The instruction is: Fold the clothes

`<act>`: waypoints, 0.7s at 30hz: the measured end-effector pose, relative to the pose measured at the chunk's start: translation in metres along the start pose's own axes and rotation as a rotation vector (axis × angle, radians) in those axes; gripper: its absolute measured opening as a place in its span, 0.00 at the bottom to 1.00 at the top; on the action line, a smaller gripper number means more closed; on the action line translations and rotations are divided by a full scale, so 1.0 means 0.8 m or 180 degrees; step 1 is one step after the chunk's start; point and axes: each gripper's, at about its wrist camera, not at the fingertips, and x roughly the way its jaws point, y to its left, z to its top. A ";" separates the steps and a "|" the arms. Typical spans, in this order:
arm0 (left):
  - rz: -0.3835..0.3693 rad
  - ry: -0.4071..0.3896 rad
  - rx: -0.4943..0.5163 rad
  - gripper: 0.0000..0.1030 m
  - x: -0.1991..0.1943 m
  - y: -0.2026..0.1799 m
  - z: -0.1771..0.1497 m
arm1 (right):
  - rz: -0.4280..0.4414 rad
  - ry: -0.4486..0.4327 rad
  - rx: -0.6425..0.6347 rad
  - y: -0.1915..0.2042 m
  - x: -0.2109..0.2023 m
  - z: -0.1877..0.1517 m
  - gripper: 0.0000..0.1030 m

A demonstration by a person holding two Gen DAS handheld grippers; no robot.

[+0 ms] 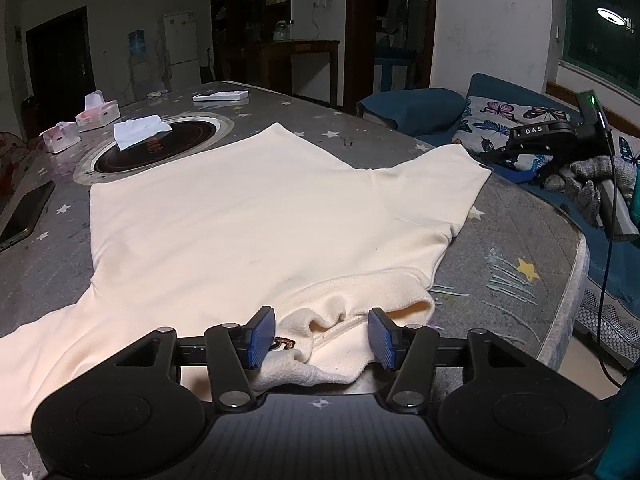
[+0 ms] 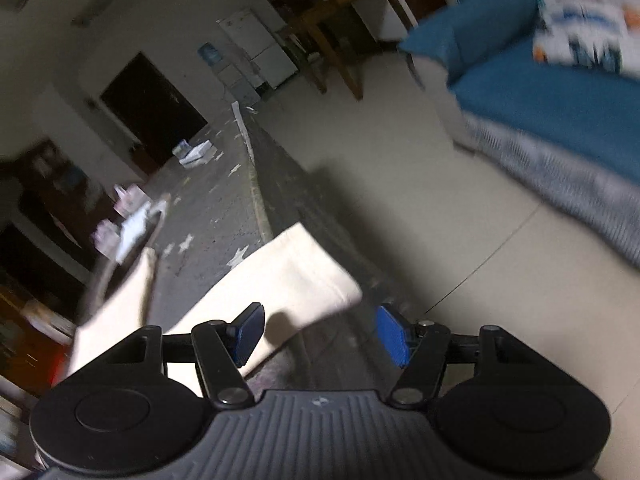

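Your right wrist view is smeared throughout: the pink-and-white boxes point(image 2: 128, 200) at nine o'clock are only blobs, and the print on the cushion point(image 2: 584, 20) at one o'clock cannot be read. In your left wrist view, the cream shirt point(image 1: 248, 216) runs under the left tongs point(image 1: 322, 338) at six o'clock, so its collar is partly hidden. The phone point(image 1: 24, 216) at nine o'clock is cut by the edge. The right tongs point(image 1: 508, 152) at three o'clock show too little to tell their jaws.

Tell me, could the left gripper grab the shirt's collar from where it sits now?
Probably yes. The left gripper is open with the cream shirt's bunched collar lying right between its fingers, and nothing blocks it.
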 end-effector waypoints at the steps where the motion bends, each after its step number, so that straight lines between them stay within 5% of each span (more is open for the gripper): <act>1: 0.0010 -0.0002 0.0002 0.54 -0.001 0.000 0.000 | 0.0071 0.0028 0.0109 -0.007 0.002 0.000 0.59; 6: 0.0057 -0.0024 -0.0026 0.55 -0.007 0.002 0.004 | 0.0242 0.0013 0.0362 -0.029 0.006 0.001 0.48; 13: 0.0075 -0.0062 -0.0045 0.57 -0.008 0.002 0.012 | 0.0299 -0.0148 0.0279 -0.025 0.000 0.006 0.11; 21: -0.0085 -0.0203 0.0062 0.58 0.004 -0.017 0.035 | 0.0475 -0.0348 0.0014 0.025 -0.020 0.019 0.05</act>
